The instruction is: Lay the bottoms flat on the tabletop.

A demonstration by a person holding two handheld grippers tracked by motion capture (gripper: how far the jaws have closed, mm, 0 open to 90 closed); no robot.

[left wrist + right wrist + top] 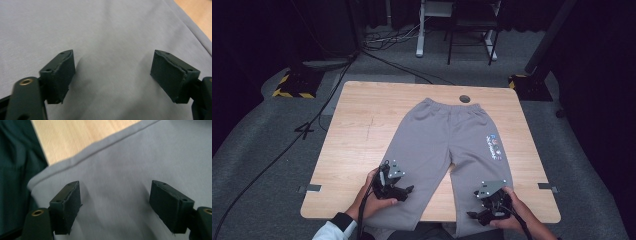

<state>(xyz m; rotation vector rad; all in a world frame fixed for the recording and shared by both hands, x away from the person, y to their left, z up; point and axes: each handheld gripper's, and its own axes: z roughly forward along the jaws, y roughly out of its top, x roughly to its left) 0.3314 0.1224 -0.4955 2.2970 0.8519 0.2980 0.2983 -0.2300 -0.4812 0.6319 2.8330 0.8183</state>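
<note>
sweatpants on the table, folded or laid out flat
Laid out flat: the grey sweatpants lie unfolded on the table, legs apart, cuffs over the near edge.

Left gripper held in the left hand, jaws set wide apart. Right gripper held in the right hand, jaws likewise wide apart. Both forearms enter from the bottom edge.

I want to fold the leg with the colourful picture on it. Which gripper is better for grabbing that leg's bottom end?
Probably the right gripper. It sits over the lower end of the grey sweatpants leg with the colourful print, jaws open. The left gripper is over the other leg.
</note>
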